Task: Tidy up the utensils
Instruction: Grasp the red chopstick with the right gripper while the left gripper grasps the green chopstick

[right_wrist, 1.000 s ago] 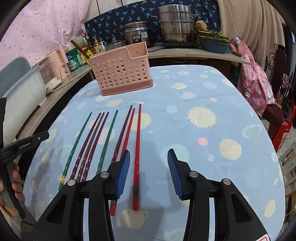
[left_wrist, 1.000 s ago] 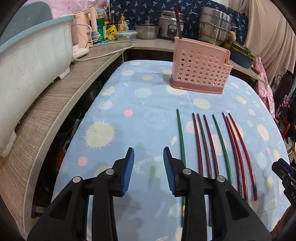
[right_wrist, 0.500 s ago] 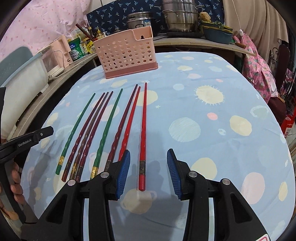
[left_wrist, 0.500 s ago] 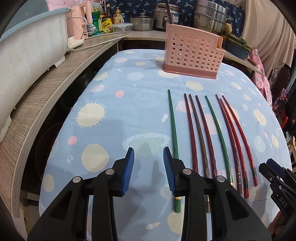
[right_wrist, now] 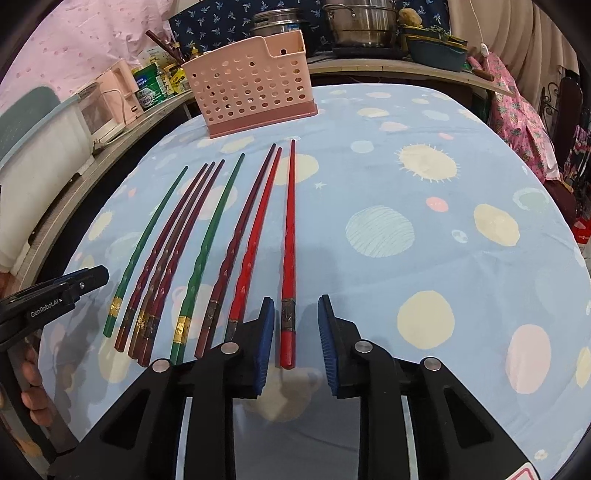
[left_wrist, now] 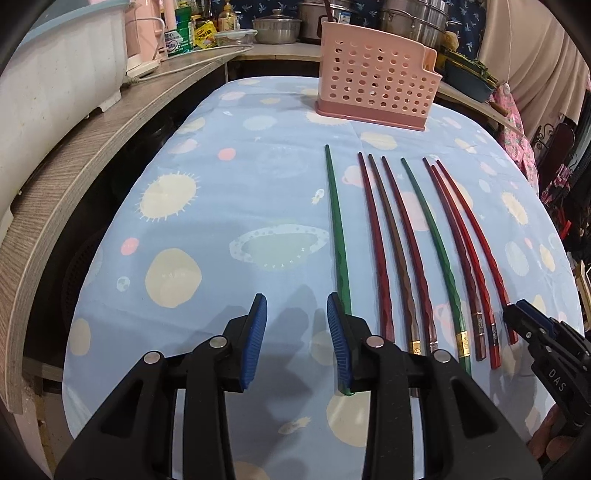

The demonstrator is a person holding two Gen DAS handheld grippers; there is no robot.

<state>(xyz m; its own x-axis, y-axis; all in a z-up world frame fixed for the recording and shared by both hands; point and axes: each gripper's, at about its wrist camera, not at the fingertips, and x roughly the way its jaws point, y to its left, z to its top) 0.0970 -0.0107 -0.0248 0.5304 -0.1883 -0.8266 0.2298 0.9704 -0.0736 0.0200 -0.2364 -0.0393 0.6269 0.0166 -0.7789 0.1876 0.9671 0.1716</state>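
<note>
**Red chopstick lined up between closing jaws**

Red lacquer is what lies between the pads of the right gripper (right_wrist: 295, 336): the rightmost red chopstick (right_wrist: 288, 258) of the row, with its thick near end in the gap. The jaws are closing, but bare space is seen on both sides of the stick, so nothing is gripped yet. The left gripper (left_wrist: 295, 339) is held partly open over bare cloth, just left of the leftmost green chopstick (left_wrist: 338, 225), and nothing is held in it.

Eight chopsticks are laid side by side on the table, tips pointing far, handles near. The pink perforated holder (right_wrist: 251, 96) stands at the far end of the table, well apart from the row.

The grasp is judged best made on the thick end near the metal band, where the stick is widest. The pads should be kept parallel to its length so that it is not rolled sideways into its red neighbour (right_wrist: 255, 236). A low approach seems needed, since the stick lies flat on soft fabric.

The table is covered with a light blue cloth (right_wrist: 424, 240) printed with suns and planets. A grey wood-grain counter (left_wrist: 74, 155) runs along the left with a white tub and bottles; steel pots (right_wrist: 358, 22) are seen at the far side before dark floral fabric.
</note>
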